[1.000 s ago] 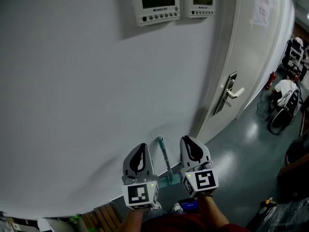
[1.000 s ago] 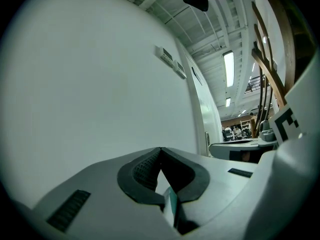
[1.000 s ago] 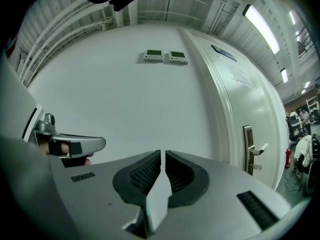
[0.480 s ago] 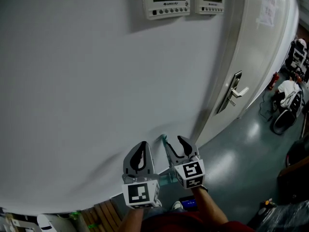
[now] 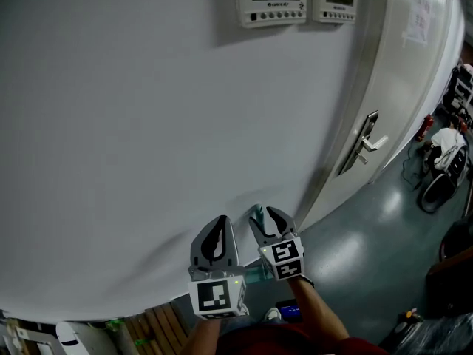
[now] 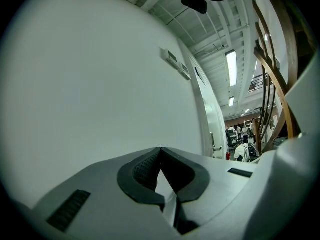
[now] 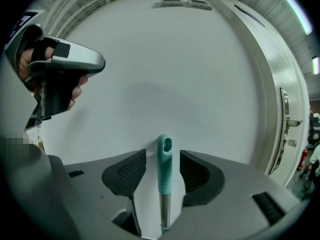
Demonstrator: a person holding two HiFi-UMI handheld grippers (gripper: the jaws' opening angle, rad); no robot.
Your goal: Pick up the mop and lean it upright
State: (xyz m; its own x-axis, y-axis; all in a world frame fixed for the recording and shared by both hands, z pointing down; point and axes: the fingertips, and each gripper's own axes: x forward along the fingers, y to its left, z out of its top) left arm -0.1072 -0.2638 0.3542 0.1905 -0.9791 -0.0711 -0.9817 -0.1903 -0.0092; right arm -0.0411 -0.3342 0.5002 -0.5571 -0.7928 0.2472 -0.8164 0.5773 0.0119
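Since a second ago the right hand-held gripper [image 7: 162, 160] has shifted toward the left one, and its jaws are opening wide, pads clear on both sides of the mop handle [image 7: 165, 181]. That teal handle stands upright against the white wall [image 5: 133, 124]. Alongside, the left hand-held gripper [image 6: 160, 153] has its jaws together, empty.

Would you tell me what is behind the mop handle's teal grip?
Only the plain white wall. The right gripper, its jaws opening around the grip, covers the lower shaft.
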